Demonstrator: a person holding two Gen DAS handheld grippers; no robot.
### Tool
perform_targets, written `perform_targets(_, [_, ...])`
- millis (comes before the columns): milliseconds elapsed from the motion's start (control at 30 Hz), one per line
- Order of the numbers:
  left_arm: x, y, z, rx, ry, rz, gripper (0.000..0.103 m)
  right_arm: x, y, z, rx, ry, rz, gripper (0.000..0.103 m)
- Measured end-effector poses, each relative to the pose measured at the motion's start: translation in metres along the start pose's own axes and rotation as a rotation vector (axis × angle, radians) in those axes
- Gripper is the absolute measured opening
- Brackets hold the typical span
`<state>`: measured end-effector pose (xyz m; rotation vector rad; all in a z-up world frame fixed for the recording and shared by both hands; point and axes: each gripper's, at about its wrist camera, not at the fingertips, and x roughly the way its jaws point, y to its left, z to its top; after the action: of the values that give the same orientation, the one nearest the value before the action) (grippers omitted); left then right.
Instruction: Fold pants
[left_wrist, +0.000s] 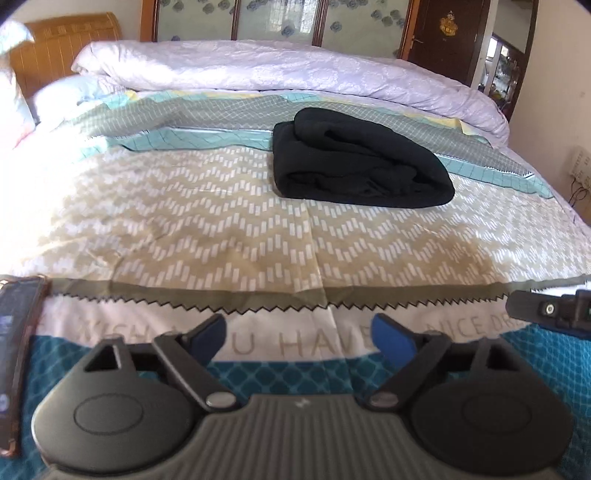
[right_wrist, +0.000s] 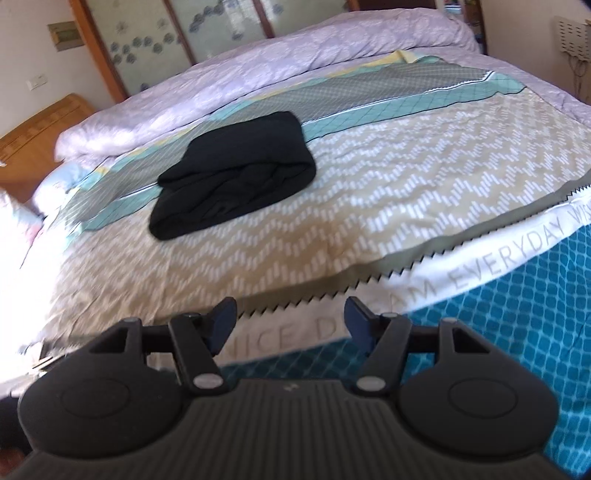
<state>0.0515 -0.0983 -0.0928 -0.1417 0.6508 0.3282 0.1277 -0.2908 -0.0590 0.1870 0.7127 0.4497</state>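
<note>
Pants folded up on the bed, both grippers hanging back empty

Left wrist: pants (left_wrist: 360, 160) sit mid-bed toward the far edge, left gripper (left_wrist: 299, 334) spread wide over the near edge. Right wrist: pants (right_wrist: 236, 170) well apart from right gripper (right_wrist: 290, 323), jaws apart, nothing between them.

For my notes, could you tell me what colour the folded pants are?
Black pants, clearest in the left wrist view.
</note>
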Motion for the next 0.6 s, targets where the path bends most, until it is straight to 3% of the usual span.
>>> perform_targets(233, [-0.05, -0.017, -0.002, 0.046, -0.022, 0.04, 0.103, -0.032, -0.002, -0.006, -0.006, -0.01, 0.04, 0.067])
perform_targets(500, [-0.068, -0.025, -0.006, 0.07, -0.025, 0.06, 0.103, -0.05, -0.001, -0.013, 0.006, -0.016, 0.043, 0.067])
perform_targets(600, [-0.075, -0.026, -0.008, 0.072, -0.045, 0.082, 0.103, -0.056, 0.008, -0.016, -0.028, -0.026, 0.013, 0.074])
